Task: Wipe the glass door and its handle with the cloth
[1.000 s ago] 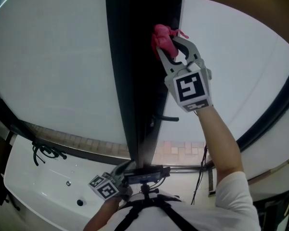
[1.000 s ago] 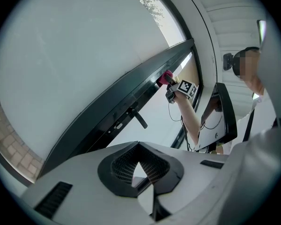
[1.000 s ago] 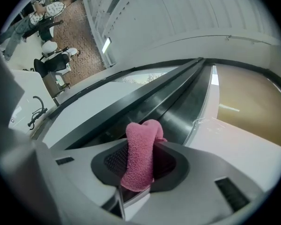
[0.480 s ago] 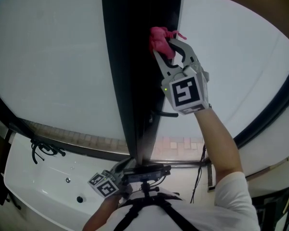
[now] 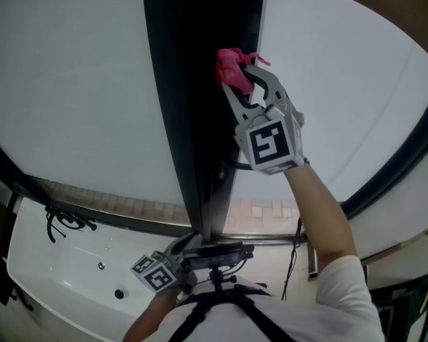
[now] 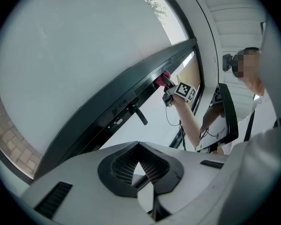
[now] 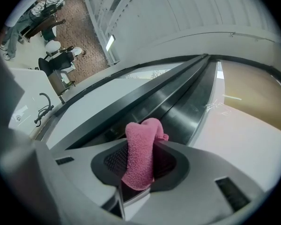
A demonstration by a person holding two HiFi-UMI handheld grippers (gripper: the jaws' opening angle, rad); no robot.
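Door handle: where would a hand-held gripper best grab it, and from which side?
Probably take the door handle by its straight bar, with the jaws across it, approaching from its free end. It juts out from the dark door frame, so that end stands clear.

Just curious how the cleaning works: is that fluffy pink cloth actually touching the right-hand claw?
Touching. The right gripper view shows the fluffy pink cloth pinched between the jaws of the right gripper, which are closed on it.

cloth [image 5: 230, 65] against door frame [image 5: 192, 120], handle [image 6: 140, 116] below (apart)
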